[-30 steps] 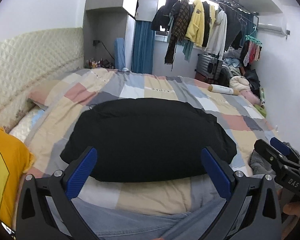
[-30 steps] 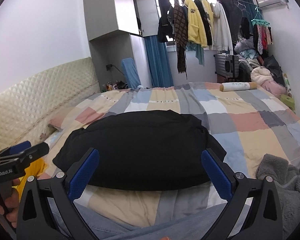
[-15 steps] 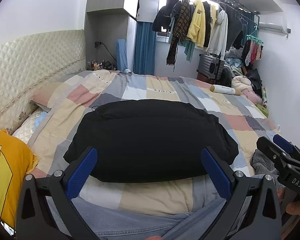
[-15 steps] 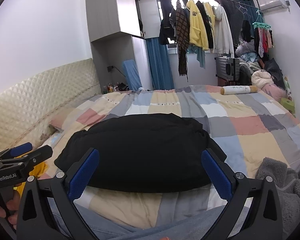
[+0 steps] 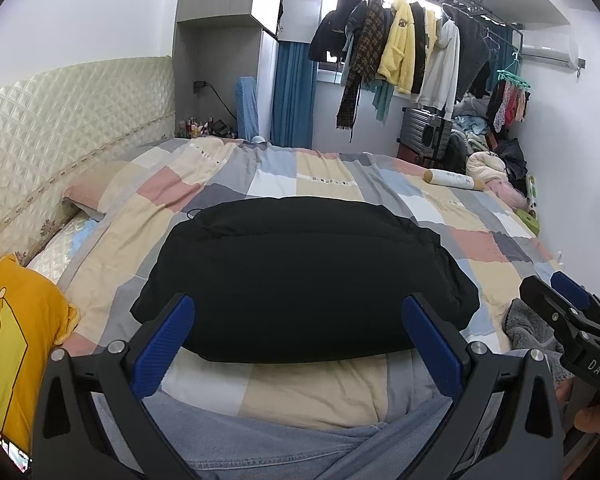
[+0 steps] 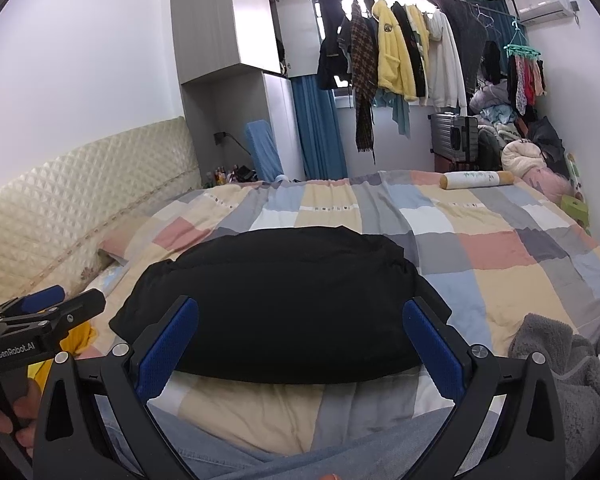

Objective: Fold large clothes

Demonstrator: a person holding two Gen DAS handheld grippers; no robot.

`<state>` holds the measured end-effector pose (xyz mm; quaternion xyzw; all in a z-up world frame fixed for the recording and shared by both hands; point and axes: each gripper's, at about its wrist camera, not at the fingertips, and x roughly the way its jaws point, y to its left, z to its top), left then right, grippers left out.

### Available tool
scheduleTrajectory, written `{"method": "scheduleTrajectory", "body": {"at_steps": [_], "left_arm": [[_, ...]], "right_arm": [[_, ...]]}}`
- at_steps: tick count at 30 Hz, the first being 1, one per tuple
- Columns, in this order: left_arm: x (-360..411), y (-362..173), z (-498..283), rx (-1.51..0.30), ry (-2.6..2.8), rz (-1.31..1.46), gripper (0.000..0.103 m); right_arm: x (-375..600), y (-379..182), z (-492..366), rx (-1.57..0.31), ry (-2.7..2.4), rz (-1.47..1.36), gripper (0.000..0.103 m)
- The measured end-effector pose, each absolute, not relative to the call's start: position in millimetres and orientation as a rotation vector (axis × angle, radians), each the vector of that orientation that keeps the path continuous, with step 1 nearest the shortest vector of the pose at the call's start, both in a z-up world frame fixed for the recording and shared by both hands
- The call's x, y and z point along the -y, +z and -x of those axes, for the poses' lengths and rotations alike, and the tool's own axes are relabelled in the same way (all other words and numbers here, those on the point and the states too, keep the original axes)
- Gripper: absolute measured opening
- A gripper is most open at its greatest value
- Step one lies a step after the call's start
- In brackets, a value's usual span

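Already the black garment (image 5: 304, 280) is seen lying as a compact, rounded rectangle on the patchwork bedspread (image 5: 284, 180), near the front edge of the bed, its edges tucked under and no sleeve left trailing. The left gripper (image 5: 298, 332) is held above the near edge of the bundle, blue pads spread wide, nothing caught between them. The right gripper (image 6: 300, 334) is held the same way, fingers parted and empty, with no fabric touched. So the folding of this piece is judged to be done, or very nearly so; at most a final flattening or a carry-off could be left. Beside it, a grey fleecy item (image 6: 568, 364) is bunched at the right and a yellow garment (image 5: 16, 340) is heaped at the left, both apparently unfolded, so more work is likely owed.
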<state>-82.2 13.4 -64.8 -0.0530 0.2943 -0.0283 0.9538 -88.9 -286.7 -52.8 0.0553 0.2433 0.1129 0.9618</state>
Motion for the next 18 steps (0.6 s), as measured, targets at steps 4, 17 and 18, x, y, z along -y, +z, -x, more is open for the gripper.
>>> {"method": "scheduleTrajectory", "body": {"at_steps": [4, 17, 18], "left_arm": [[-11.5, -65.6, 82.1, -0.601, -0.058, 0.111, 0.103], [-11.5, -65.4, 82.2, -0.599, -0.054, 0.112, 0.103], [-11.7, -65.5, 82.0, -0.602, -0.054, 0.112, 0.103]], "right_arm": [[287.7, -51.9, 89.7, -0.494, 0.227, -0.112, 0.103], [288.4, -51.9, 90.6, -0.493, 0.225, -0.114, 0.103], [288.4, -51.9, 90.6, -0.494, 0.225, -0.114, 0.103]]}}
